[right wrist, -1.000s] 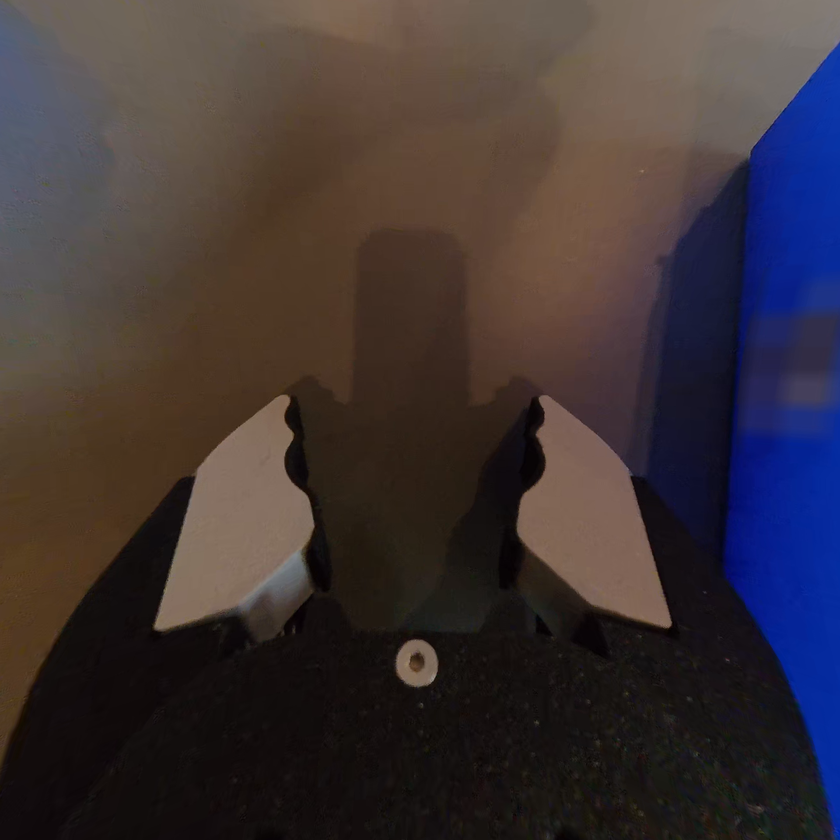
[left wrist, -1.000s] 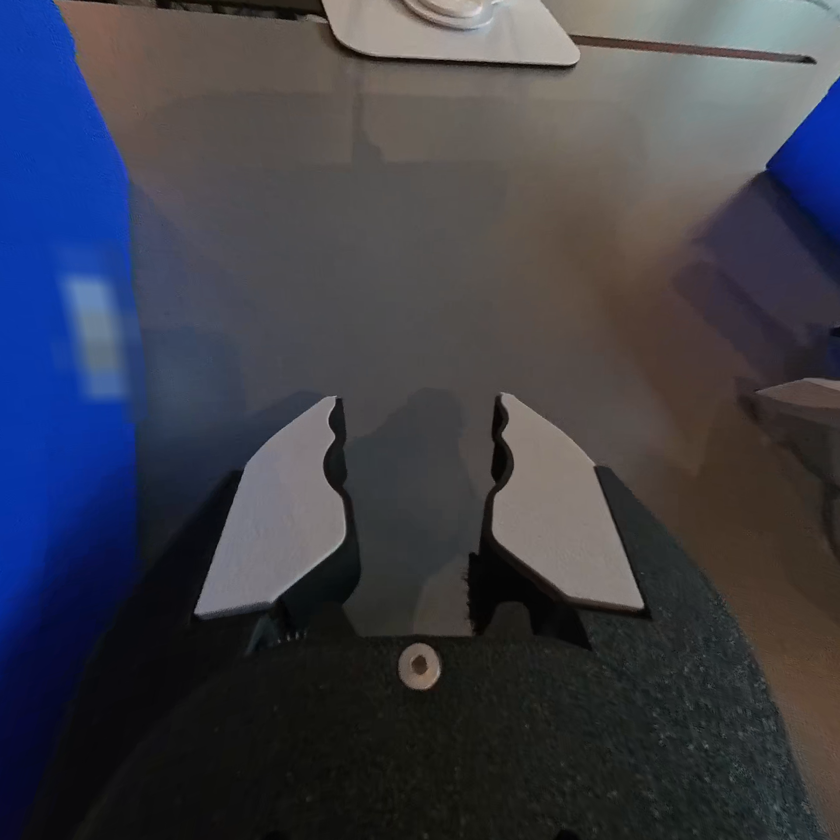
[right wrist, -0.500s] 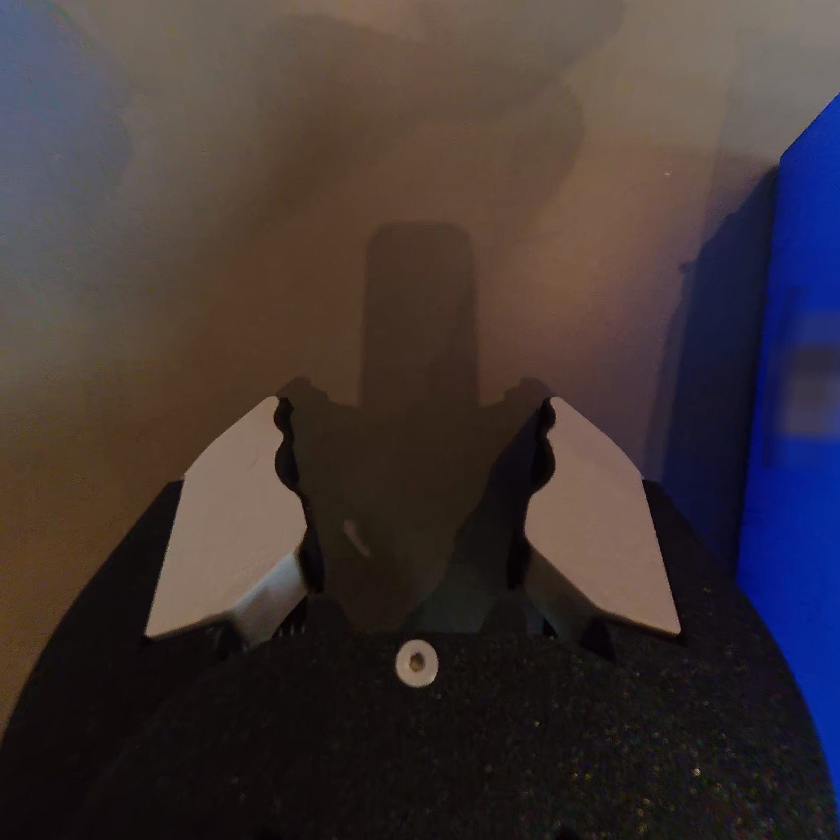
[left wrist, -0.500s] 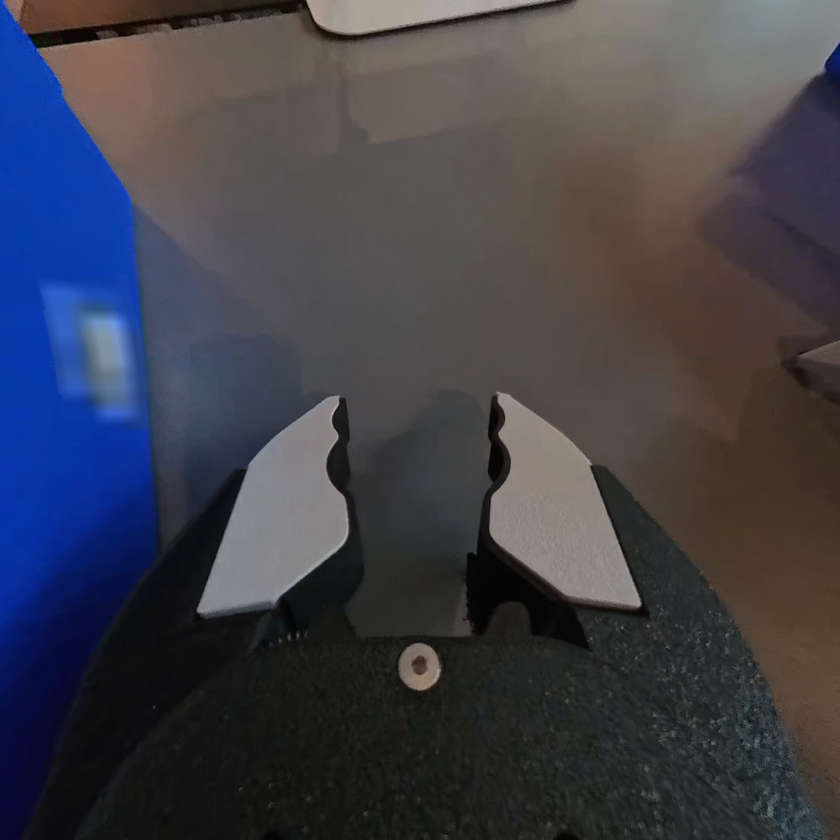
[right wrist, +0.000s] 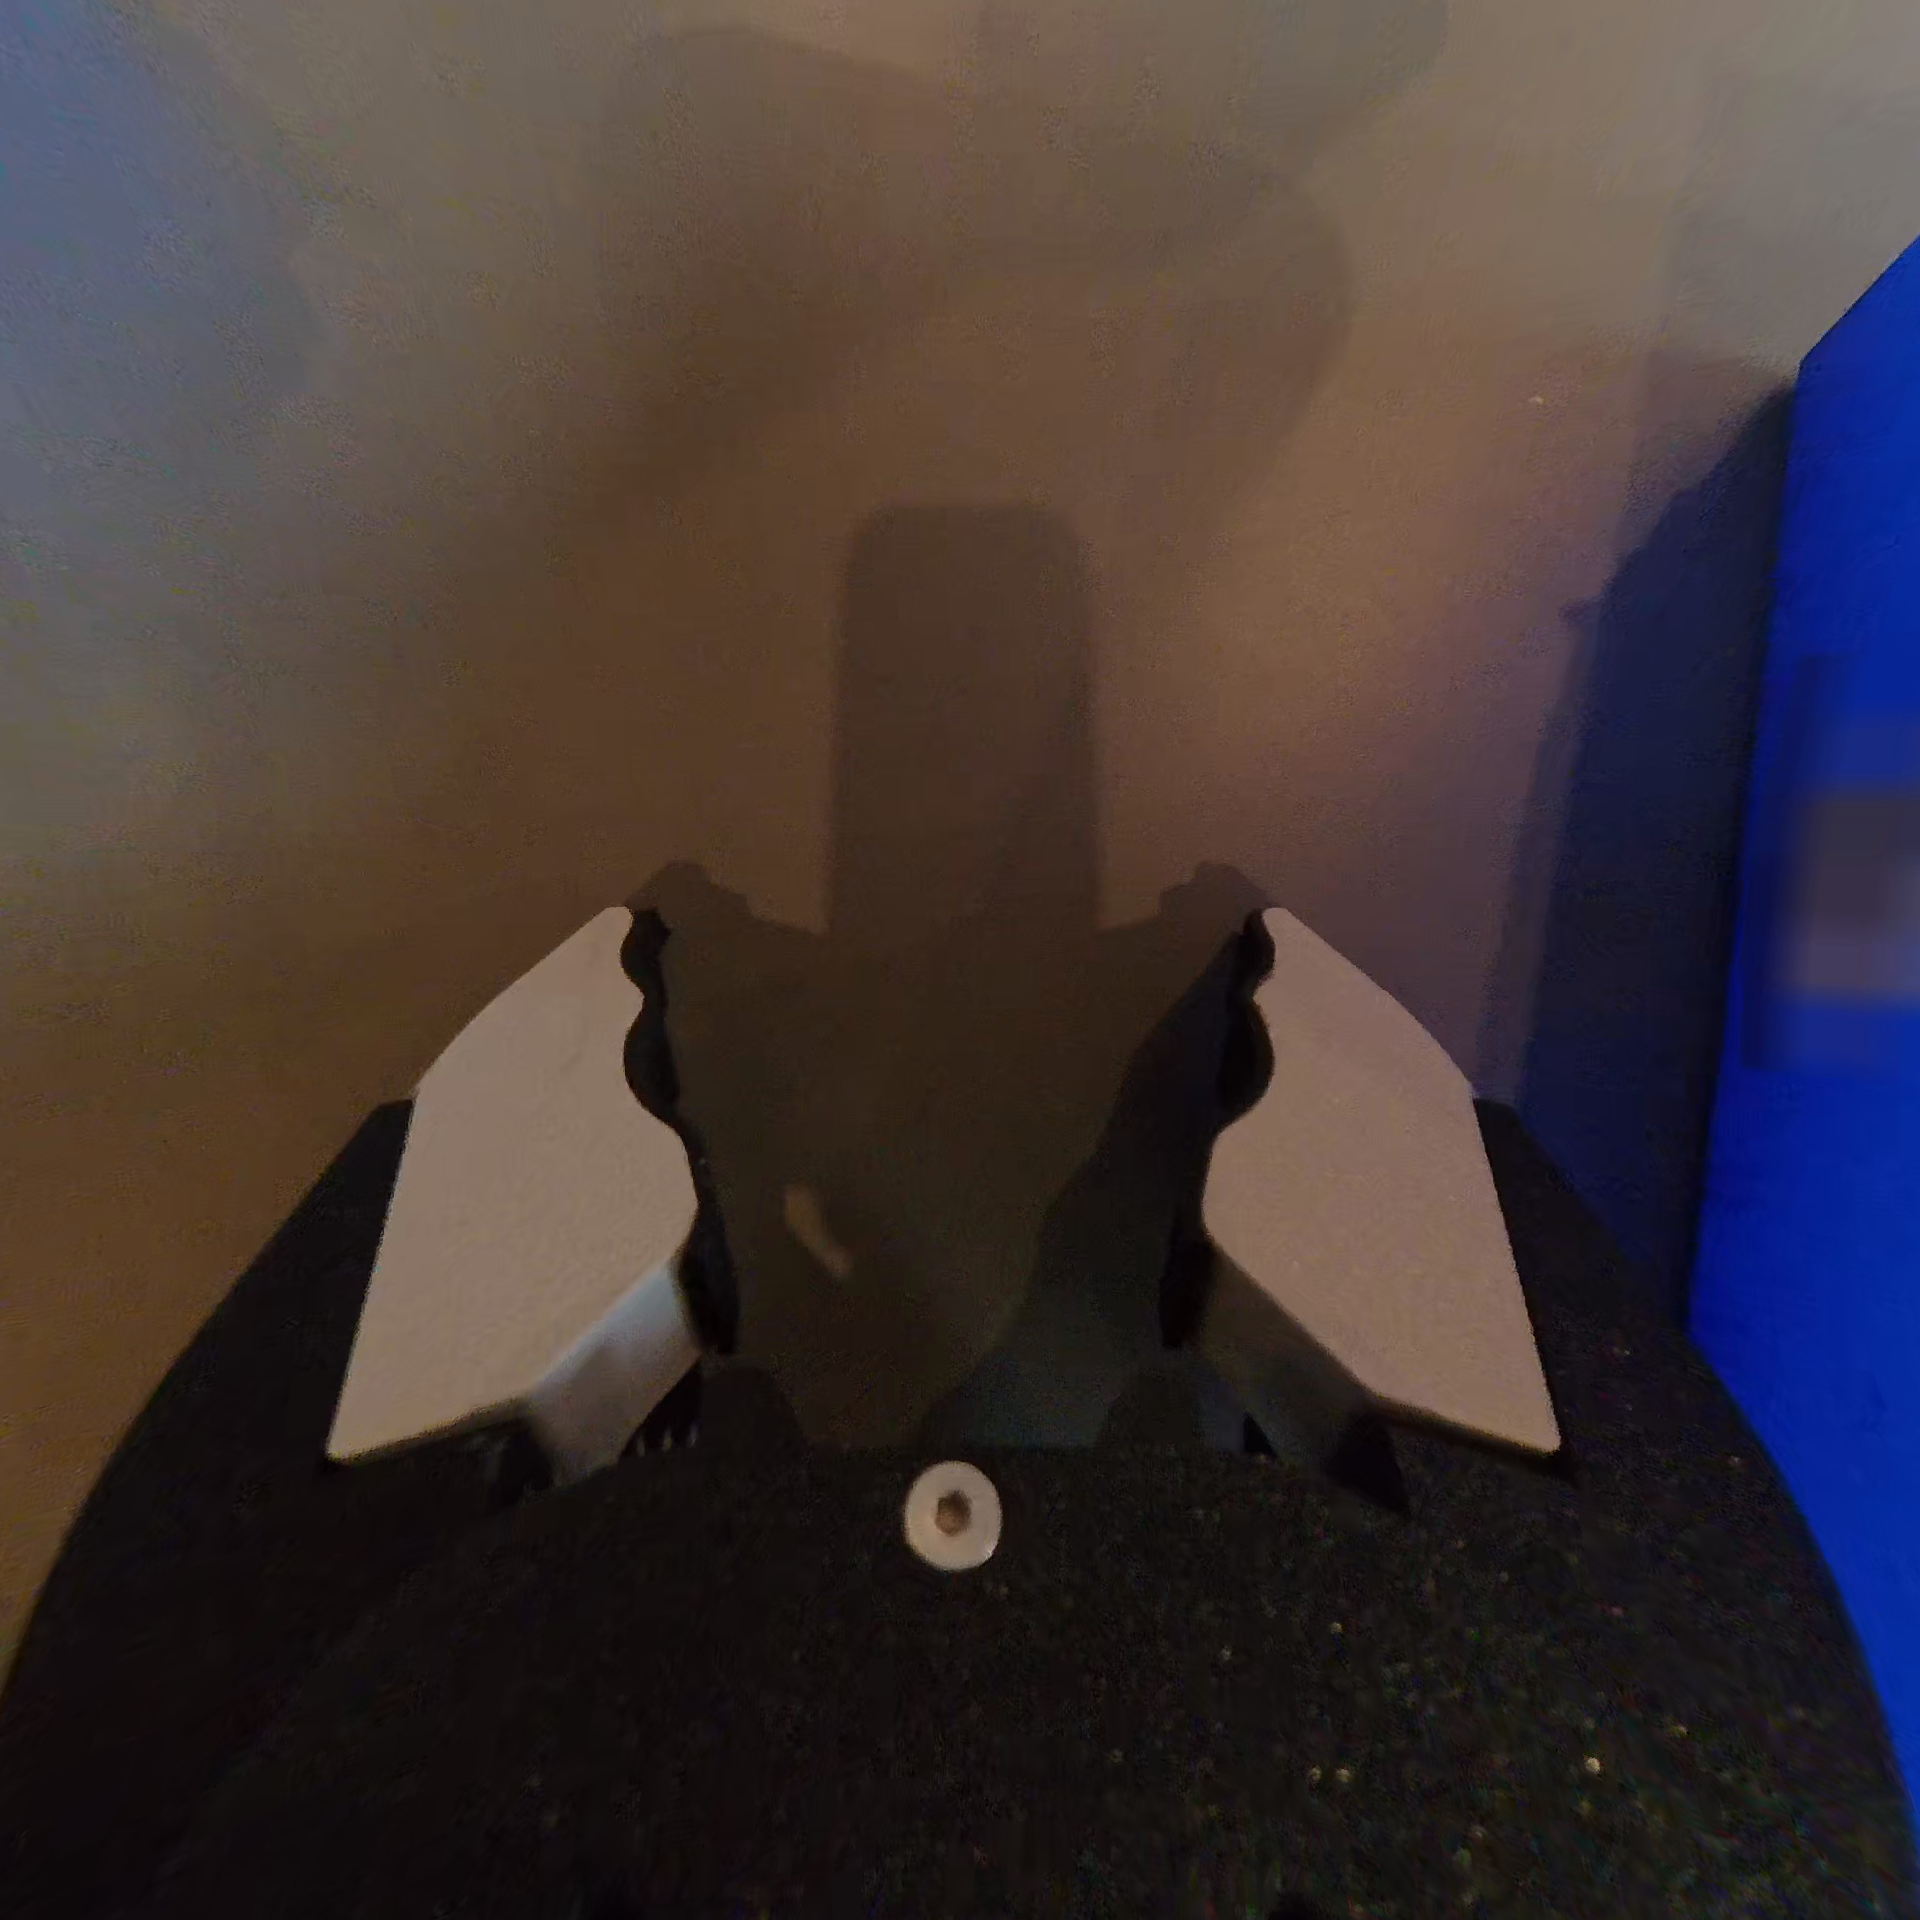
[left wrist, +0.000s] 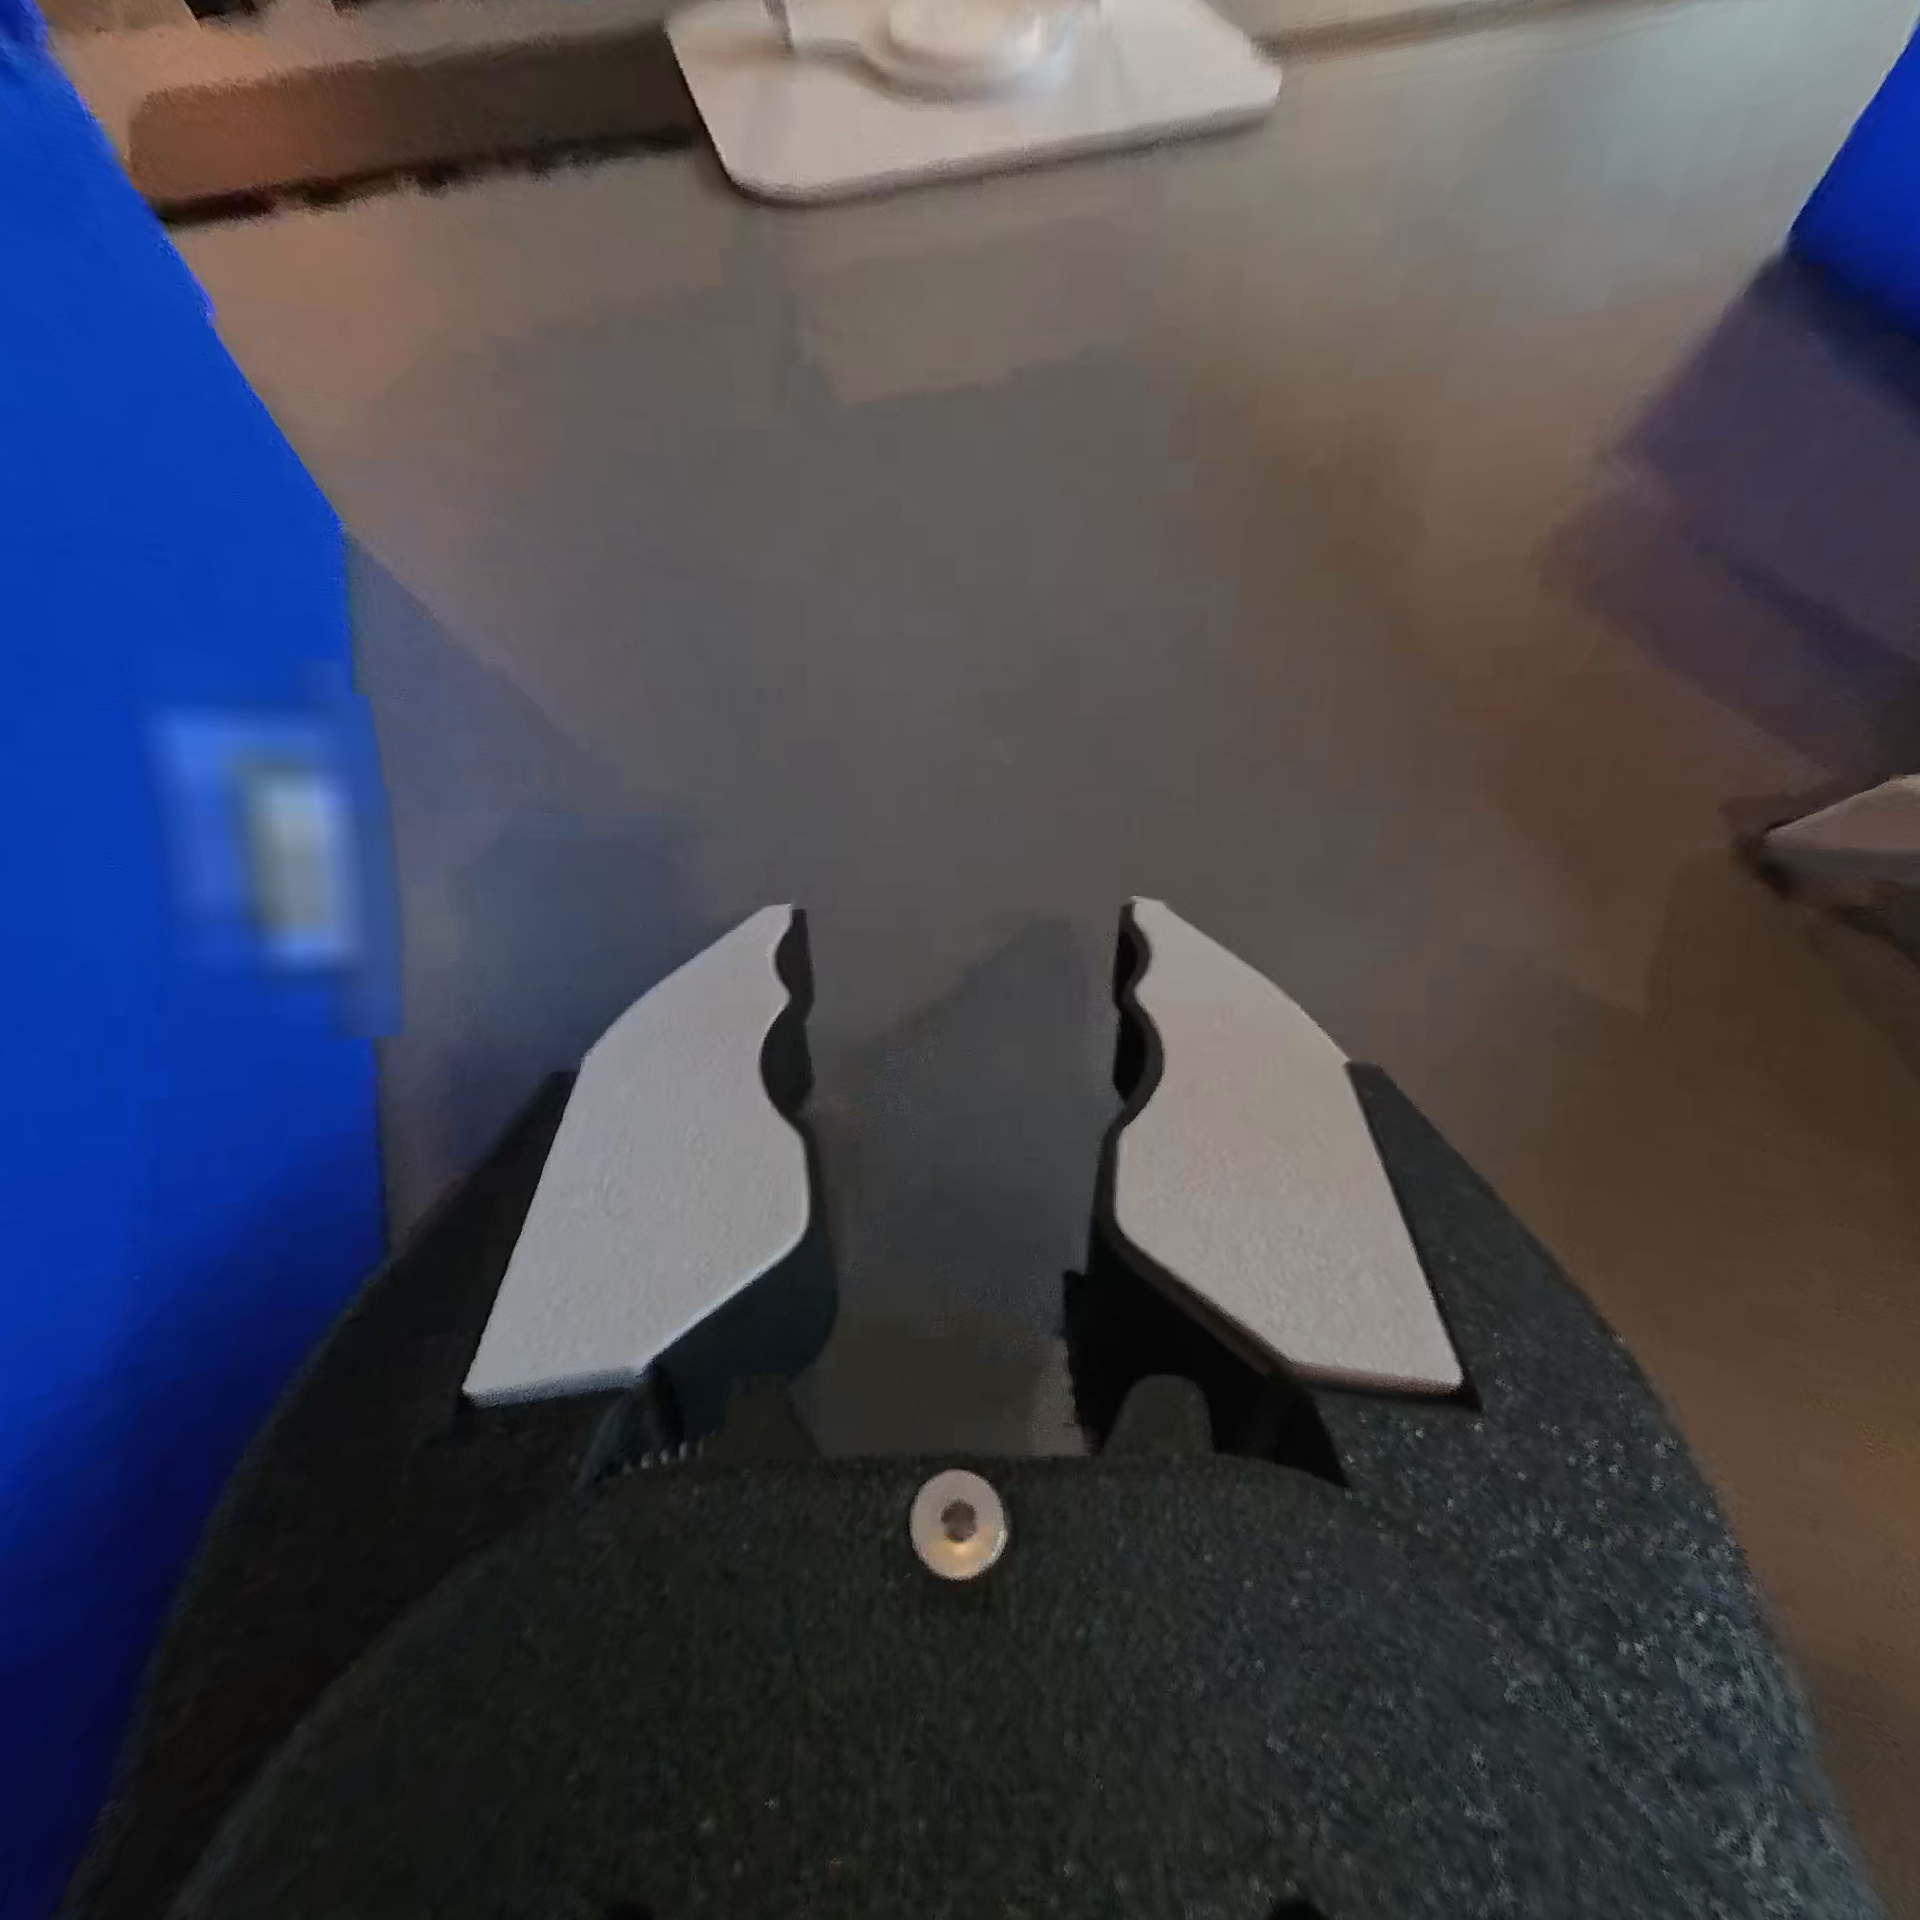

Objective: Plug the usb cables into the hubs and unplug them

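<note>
The left tongs (left wrist: 961, 914) stood apart and empty over the bare bench (left wrist: 1039, 623); the right tongs (right wrist: 945, 920) gaped wider, also empty; no usb cable or hub showed in either view. A white plate-like base (left wrist: 977, 114) sat at the top centre; blue panels (left wrist: 156, 727) flanked the frame. Best probably to locate a cable first, approaching slowly.
</note>
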A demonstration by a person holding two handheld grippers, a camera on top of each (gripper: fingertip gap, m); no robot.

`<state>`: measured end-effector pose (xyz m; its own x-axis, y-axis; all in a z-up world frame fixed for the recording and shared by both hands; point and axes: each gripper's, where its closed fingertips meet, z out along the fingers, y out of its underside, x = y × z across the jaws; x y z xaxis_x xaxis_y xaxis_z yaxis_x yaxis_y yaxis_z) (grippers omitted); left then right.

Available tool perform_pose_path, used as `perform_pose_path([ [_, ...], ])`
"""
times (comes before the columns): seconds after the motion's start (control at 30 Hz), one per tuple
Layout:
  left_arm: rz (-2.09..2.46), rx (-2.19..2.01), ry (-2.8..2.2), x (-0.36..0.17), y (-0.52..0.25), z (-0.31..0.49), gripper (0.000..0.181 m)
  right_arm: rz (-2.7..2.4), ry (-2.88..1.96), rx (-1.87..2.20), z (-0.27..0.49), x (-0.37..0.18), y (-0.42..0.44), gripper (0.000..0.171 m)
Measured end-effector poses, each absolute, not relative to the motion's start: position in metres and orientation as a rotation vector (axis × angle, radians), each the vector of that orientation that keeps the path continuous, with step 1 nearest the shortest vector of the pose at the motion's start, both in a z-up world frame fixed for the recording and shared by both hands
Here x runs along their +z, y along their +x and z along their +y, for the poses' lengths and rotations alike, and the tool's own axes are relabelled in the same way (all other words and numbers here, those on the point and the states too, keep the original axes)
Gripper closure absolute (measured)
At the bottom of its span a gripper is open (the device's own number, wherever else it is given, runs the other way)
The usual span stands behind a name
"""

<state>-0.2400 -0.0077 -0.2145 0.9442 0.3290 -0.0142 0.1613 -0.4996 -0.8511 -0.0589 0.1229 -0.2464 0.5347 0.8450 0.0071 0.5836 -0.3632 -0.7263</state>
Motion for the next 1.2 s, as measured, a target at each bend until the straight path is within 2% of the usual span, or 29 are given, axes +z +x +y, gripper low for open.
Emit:
perform_pose_path([
  [0.23, -0.31, 0.35, -1.433, -0.127, -0.258, -0.031, 0.174, -1.153, -2.084, 0.488, 0.123, -0.246, -0.059, 0.067],
  [0.43, -0.123, 0.314, -1.111, -0.074, -0.221, -0.051, 0.166, -1.155, -2.077, 0.494, 0.122, -0.245, -0.059, 0.072],
  [0.57, -0.081, 0.187, -1.033, -0.062, -0.208, -0.06, 0.163, -1.132, -2.03, 0.619, 0.118, -0.235, -0.062, 0.093],
  [0.7, -0.096, 0.199, -1.046, -0.065, -0.216, -0.06, 0.16, -0.971, -1.883, 0.804, 0.123, -0.203, -0.062, 0.125],
  [0.77, -0.065, 0.215, -1.046, -0.065, -0.213, -0.06, 0.149, -0.932, -1.724, 0.823, 0.124, -0.18, -0.063, 0.126],
  [0.83, -0.043, 0.211, -1.044, -0.063, -0.208, -0.058, 0.152, -0.929, -1.509, 0.755, 0.122, -0.154, -0.062, 0.126],
  [0.93, -0.008, 0.236, -1.066, -0.066, -0.203, -0.056, 0.172, -0.956, -1.227, 0.596, 0.108, -0.125, -0.061, 0.129],
  [1.03, 0.028, 0.244, -1.081, -0.067, -0.197, -0.053, 0.175, -0.9, -1.161, 0.587, 0.098, -0.112, -0.057, 0.152],
  [1.07, 0.04, 0.253, -1.087, -0.068, -0.196, -0.052, 0.172, -0.88, -1.148, 0.617, 0.096, -0.109, -0.055, 0.156],
  [1.2, 0.073, 0.288, -1.122, -0.074, -0.193, -0.047, 0.164, -0.832, -1.174, 0.72, 0.098, -0.105, -0.05, 0.146],
])
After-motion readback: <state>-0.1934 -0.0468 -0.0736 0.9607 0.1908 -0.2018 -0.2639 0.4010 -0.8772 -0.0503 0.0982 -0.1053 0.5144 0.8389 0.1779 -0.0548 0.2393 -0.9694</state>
